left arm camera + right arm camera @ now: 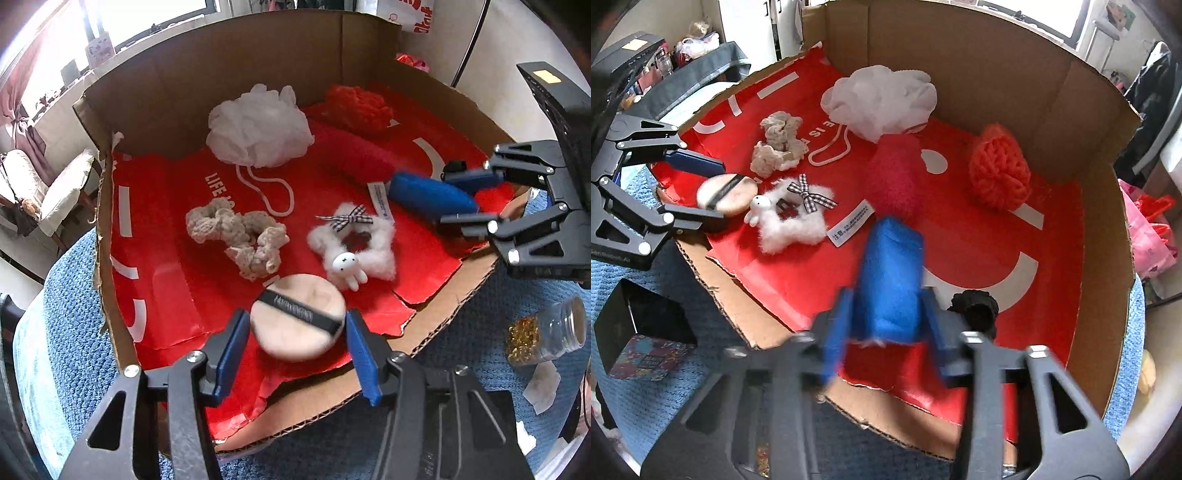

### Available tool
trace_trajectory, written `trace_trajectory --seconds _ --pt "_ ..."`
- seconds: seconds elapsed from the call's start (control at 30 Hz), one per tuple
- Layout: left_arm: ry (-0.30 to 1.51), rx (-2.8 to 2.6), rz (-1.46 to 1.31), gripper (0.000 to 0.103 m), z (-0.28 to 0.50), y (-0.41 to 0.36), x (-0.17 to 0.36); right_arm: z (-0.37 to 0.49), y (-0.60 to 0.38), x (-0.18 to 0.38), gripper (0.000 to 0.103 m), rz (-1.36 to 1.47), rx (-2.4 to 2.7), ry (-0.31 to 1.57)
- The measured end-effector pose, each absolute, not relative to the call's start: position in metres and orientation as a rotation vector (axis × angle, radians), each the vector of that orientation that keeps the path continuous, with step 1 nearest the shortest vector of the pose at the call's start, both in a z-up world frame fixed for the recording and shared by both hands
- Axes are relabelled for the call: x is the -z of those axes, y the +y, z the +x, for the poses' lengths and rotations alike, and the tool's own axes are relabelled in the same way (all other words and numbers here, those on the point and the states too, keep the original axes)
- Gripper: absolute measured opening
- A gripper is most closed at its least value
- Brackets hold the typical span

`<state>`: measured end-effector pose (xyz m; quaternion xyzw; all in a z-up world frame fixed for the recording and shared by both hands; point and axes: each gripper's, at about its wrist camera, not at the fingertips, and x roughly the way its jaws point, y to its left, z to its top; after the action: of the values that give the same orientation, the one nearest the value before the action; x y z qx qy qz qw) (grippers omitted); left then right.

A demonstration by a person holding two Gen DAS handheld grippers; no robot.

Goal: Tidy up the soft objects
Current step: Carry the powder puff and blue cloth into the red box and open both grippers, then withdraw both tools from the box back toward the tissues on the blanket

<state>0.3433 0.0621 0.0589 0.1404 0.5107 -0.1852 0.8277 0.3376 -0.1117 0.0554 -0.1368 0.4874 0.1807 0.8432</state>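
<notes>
A cardboard box (258, 55) lined with a red bag (166, 288) holds soft things. My left gripper (295, 339) has its blue fingers on both sides of a round beige powder puff (295, 332) with a black band; it also shows in the right wrist view (726, 194). My right gripper (886, 328) is closed around a blue fuzzy roll (892, 280), also seen in the left wrist view (432, 195). A white mesh pouf (258, 125), a beige scrunchie (240, 240), a white fluffy star scrunchie (354, 243), a dark red roll (354, 151) and an orange knit ball (358, 107) lie inside.
A black scrunchie (975, 306) lies beside the blue roll. A blue knit cloth (74, 295) covers the surface under the box. A glass jar (550, 332) of gold beads lies to the right. A small black box (639, 332) stands at the left.
</notes>
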Motion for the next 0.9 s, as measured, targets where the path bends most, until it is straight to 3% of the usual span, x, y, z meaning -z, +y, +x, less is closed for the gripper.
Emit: trace_trajectory --seconds 0.13,0.27,0.53,0.9 --pt "1.075 0.398 0.285 0.061 0.340 0.061 -0.061 0.336 -0.114 -0.062 0.063 -0.282 -0.387 1.001" --pt "1.053 0.390 0.277 0.074 0.334 0.062 -0.070 0.333 -0.112 -0.065 0.063 -0.282 -0.388 0.997" --pt "1.024 0.366 0.235 0.076 0.319 0.071 -0.084 0.319 -0.116 -0.080 0.063 -0.266 -0.383 0.967" --pt "0.891 0.307 0.136 0.090 0.268 0.089 -0.126 0.275 -0.138 -0.124 0.069 -0.194 -0.343 0.874"
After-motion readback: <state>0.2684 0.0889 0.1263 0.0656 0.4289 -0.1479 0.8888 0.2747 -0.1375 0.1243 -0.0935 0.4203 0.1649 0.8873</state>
